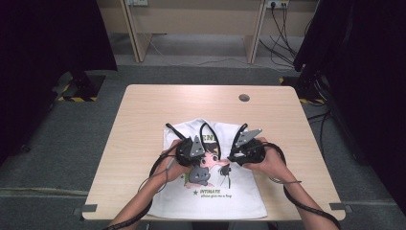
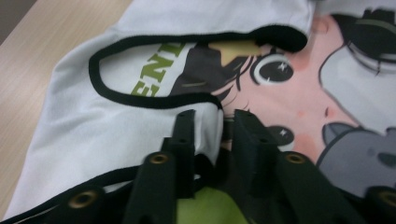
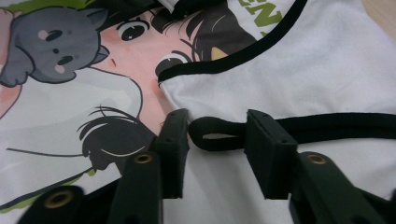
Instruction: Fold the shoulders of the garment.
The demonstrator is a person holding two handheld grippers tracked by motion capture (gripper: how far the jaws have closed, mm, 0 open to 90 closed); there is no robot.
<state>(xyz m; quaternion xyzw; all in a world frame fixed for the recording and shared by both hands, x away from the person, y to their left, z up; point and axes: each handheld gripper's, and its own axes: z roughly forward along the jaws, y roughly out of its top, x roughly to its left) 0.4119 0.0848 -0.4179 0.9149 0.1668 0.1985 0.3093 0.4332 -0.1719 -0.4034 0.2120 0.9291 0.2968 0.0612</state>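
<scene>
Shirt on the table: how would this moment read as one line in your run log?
shirt: flat on table | left hand-held gripper: open, fold between jaws | right hand-held gripper: open, black trim between jaws

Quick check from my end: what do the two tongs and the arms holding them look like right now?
Both the left tongs and the right tongs are black, each topped by a grey three-cornered plate and trailing a black cable. Up close, the blocky black jaws carry brass-coloured rivets. The forearms are bare, with no sleeves visible.
</scene>
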